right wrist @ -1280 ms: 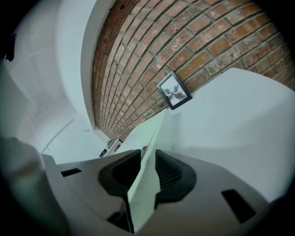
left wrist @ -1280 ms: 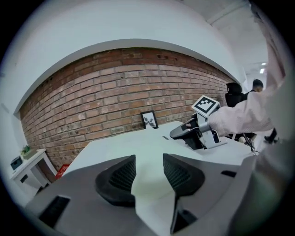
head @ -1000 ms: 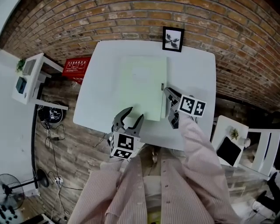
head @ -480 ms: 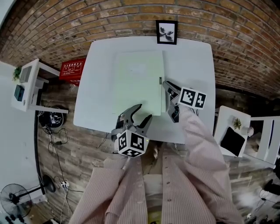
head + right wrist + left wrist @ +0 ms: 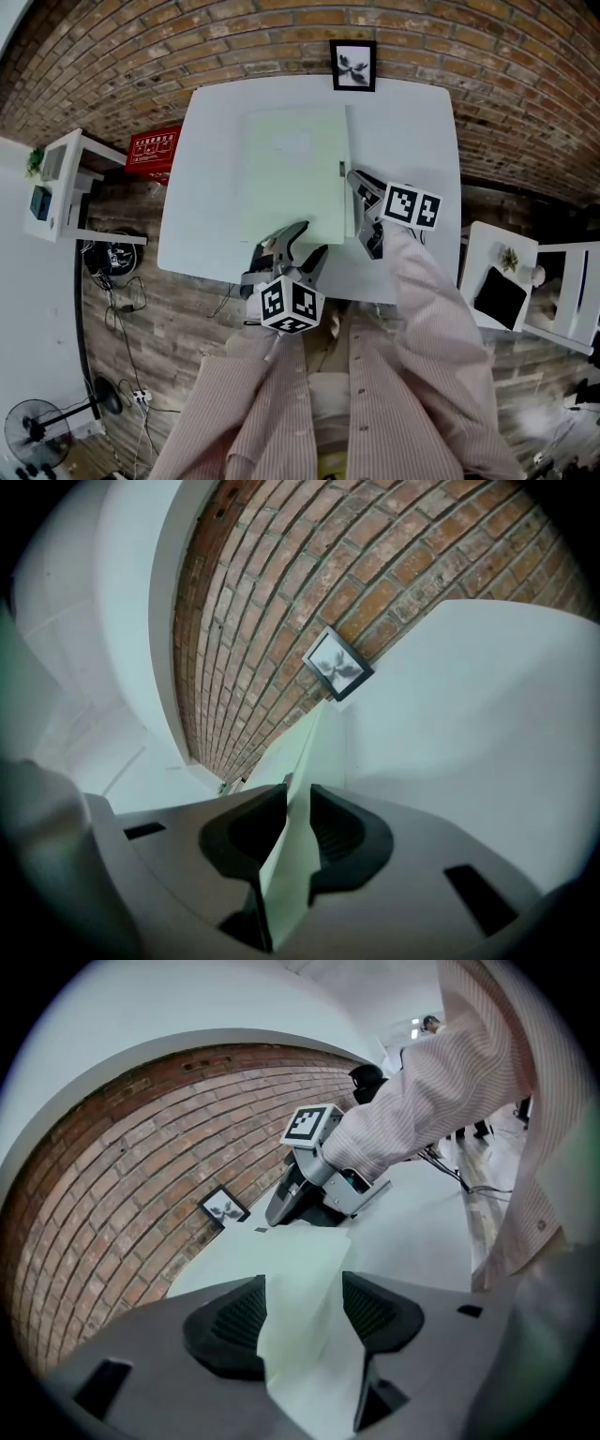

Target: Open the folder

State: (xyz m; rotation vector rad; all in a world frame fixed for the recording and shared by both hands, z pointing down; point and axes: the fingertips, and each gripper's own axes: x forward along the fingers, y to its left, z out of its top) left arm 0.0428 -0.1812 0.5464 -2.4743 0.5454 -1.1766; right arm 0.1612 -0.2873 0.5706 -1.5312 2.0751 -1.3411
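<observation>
Brick wall (image 5: 187,37) runs along the far side, with wood plank floor (image 5: 141,319) below it. A white square table (image 5: 412,131) stands against the wall. The person's striped sleeves (image 5: 422,300) come in from the bottom of the head view.

The pale green folder (image 5: 291,178) lies flat and closed on the table, left of centre, long side running away from the person and near edge close to the table's front edge.

The left gripper (image 5: 302,246) is at the folder's near edge, tilted down. Its jaws are spread wide and have just been opening. In the left gripper view the folder's near corner (image 5: 300,1335) sits between the pads (image 5: 234,1321) with gaps on both sides, so nothing is gripped.

The right gripper (image 5: 356,183) is at the folder's right long edge, about midway along it. In the right gripper view its jaws (image 5: 298,822) are nearly together, pinching the folder's thin edge (image 5: 291,855).

A small black-framed picture (image 5: 352,65) stands at the table's far edge against the wall, just beyond the folder's far right corner. A red box (image 5: 155,148) sits on the floor left of the table.
</observation>
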